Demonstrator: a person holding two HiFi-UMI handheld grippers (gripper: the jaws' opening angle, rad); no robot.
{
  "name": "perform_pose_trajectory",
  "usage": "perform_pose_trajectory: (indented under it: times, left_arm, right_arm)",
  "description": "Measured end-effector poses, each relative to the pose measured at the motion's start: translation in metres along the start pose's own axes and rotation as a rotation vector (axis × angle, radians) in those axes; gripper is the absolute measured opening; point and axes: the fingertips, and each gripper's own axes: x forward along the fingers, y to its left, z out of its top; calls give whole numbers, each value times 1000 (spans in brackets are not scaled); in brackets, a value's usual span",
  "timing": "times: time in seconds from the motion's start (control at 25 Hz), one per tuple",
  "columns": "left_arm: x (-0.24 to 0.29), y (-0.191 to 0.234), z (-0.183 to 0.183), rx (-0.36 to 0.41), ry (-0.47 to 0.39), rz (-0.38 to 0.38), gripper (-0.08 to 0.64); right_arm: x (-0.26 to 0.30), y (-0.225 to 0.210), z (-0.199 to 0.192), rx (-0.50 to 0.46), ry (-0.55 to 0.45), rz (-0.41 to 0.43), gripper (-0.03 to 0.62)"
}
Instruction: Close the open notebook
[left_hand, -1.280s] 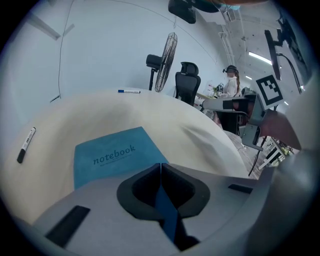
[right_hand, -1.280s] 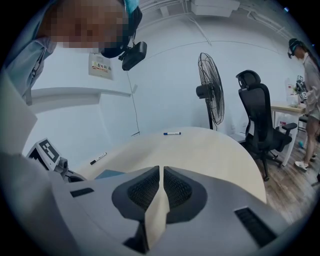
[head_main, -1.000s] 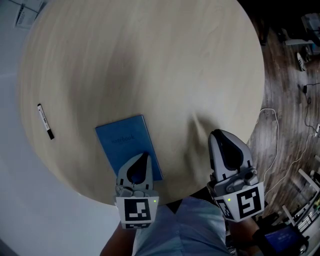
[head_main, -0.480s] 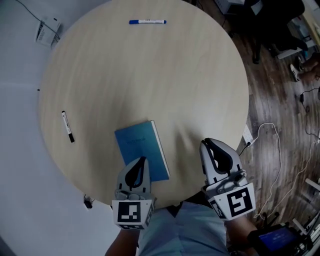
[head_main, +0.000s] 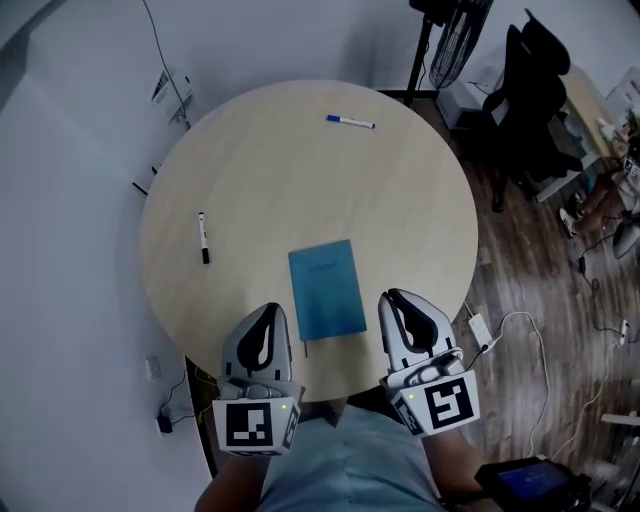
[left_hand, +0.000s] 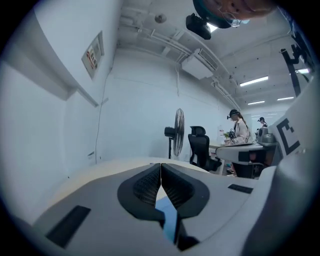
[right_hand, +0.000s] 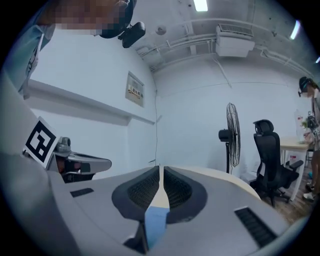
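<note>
The blue notebook lies closed and flat on the round wooden table, near its front edge. My left gripper hangs in the air at the notebook's near left, jaws shut, nothing held. To the near right the right gripper is also raised, with its jaws together and empty. In the left gripper view the left gripper points almost level across the table, a strip of the notebook showing below its pads. The right gripper shows the same, with the notebook beneath.
A black marker lies at the table's left and a blue marker at its far edge. A fan and a black office chair stand beyond the table. Cables trail on the wooden floor at the right.
Both grippers have risen and drawn back from the table, and the view has widened to take in the whole table. The notebook has stayed closed in place.
</note>
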Motion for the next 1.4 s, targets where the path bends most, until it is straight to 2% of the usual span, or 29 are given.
perform_pose_trajectory:
  times: [0.2, 0.32, 0.44, 0.8, 1.4]
  left_arm:
    - [-67, 26, 51, 42, -143, 70, 20]
    - [-93, 33, 64, 60, -190, 76, 20]
    - [-111, 32, 70, 66, -216, 73, 20]
    - [-134, 25, 77, 86, -260, 51, 18]
    - [-132, 26, 72, 94, -245, 30, 18]
  right_arm:
    - [-26, 60, 39, -91, -78, -2, 54]
    - [-34, 83, 57, -135, -130, -8, 54]
    - [-45, 97, 65, -164, -141, -20, 54]
    - [-63, 110, 82, -192, -204, -54, 52]
    - [-60, 114, 78, -191, -200, -57, 51]
